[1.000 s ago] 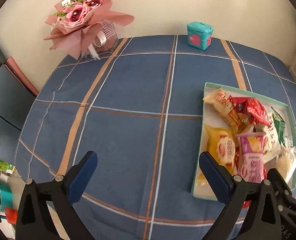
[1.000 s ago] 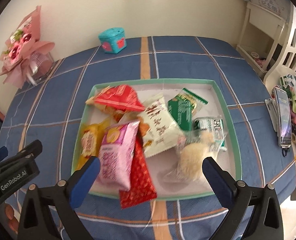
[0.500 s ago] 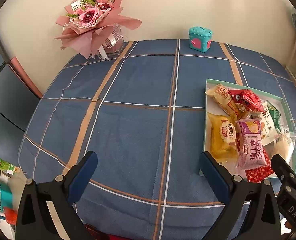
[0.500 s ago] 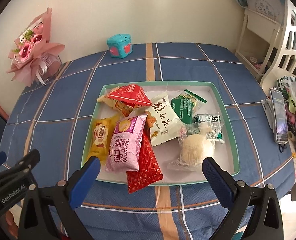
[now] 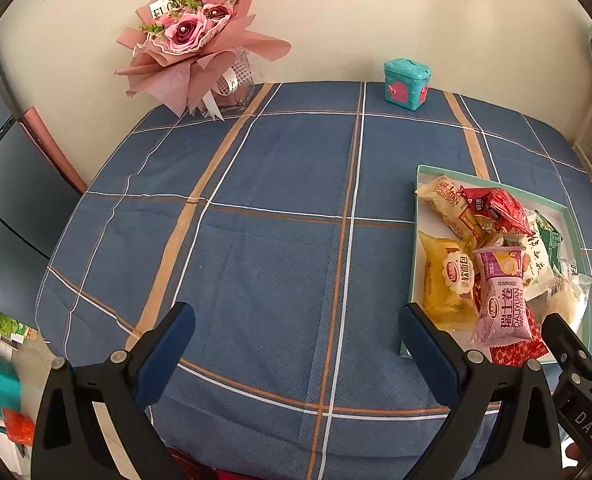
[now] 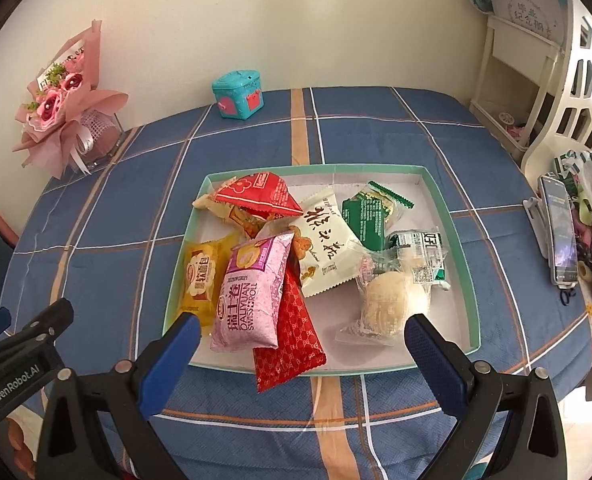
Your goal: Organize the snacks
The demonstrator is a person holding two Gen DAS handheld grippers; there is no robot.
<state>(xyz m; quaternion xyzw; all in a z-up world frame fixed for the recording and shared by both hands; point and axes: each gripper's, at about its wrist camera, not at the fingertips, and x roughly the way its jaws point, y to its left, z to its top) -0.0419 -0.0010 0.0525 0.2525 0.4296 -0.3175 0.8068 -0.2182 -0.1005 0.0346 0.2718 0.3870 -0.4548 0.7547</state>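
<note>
While both views have drawn back from the table since a second ago, the left gripper (image 5: 296, 340) and right gripper (image 6: 300, 340) hang wide and empty; the snacks (image 6: 252, 288) lie heaped in the tray (image 6: 444, 200), unmoved.

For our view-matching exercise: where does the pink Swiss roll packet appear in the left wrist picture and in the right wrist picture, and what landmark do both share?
Left wrist view: the pink Swiss roll packet lies at lower right, in the tray's near end.
Right wrist view: the packet sits left of centre, overlapping a red packet.
Shared landmark: the teal box by the wall.
</note>
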